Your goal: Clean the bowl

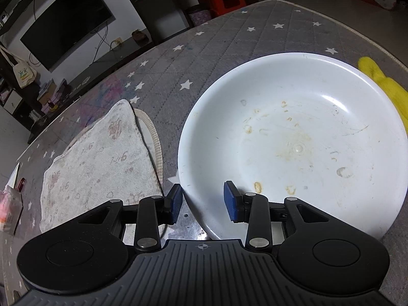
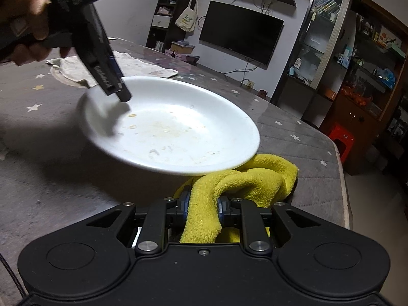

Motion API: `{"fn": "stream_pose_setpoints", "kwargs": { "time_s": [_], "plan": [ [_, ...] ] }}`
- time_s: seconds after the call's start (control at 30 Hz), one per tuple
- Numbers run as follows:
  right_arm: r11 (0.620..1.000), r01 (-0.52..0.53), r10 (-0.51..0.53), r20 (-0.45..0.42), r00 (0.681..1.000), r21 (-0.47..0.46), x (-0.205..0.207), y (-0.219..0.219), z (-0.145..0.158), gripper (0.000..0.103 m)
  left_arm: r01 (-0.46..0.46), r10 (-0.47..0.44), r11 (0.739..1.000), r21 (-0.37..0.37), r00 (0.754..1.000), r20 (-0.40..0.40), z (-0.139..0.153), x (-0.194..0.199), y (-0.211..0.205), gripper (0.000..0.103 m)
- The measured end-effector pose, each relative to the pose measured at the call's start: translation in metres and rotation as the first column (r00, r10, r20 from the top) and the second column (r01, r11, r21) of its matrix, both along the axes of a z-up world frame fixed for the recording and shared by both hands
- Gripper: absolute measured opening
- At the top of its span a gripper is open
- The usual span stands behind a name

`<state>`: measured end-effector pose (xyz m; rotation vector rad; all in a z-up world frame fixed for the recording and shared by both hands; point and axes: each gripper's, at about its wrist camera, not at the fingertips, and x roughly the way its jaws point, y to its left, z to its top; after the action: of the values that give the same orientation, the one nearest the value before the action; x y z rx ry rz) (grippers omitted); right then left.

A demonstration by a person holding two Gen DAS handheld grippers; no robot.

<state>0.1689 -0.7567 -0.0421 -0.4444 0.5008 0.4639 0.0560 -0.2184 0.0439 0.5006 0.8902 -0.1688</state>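
- Bowl: a wide, shallow white bowl (image 1: 293, 140) with dried yellowish-brown stains across its floor is seen above a grey quilted, star-printed counter (image 1: 216, 40); in the right wrist view its near edge appears raised off the surface, so it is judged to be tilted and lifted on that side.
- The left claw (image 1: 204, 201) is set astride the bowl's rim, one blue pad (image 1: 176, 204) outside the wall and the other inside; the rim is judged to be gripped, though the contact itself is partly hidden.
- From the right wrist view the left claw (image 2: 119, 94) is seen reaching down onto the far-left rim, held by a person's hand (image 2: 23, 23).
- The right claw (image 2: 202, 209) is closed on a crumpled yellow terry cloth (image 2: 244, 178), which is bunched between its pads and trails ahead.
- The deciding relation: the bowl lies directly ahead of and slightly above the right claw, its near rim overhanging the yellow cloth, so the cloth is judged to sit just under the edge, not yet inside.
- The right claw is the one nearer to the stained floor; a lift over the rim and forward is judged necessary.
- A pale, stained white towel (image 1: 102, 158) lies flat beside the bowl, apart from both claws.
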Motion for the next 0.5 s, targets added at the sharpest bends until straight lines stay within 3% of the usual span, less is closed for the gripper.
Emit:
{"fn": "stream_pose_setpoints", "kwargs": {
  "time_s": [0.5],
  "plan": [
    [1.0,-0.03,0.03,0.007,1.0,-0.002,0.004,0.002,0.002,0.021,0.031,-0.031,0.999,0.023,1.0,-0.001,0.0,0.0,-0.001,0.039]
  ]
}}
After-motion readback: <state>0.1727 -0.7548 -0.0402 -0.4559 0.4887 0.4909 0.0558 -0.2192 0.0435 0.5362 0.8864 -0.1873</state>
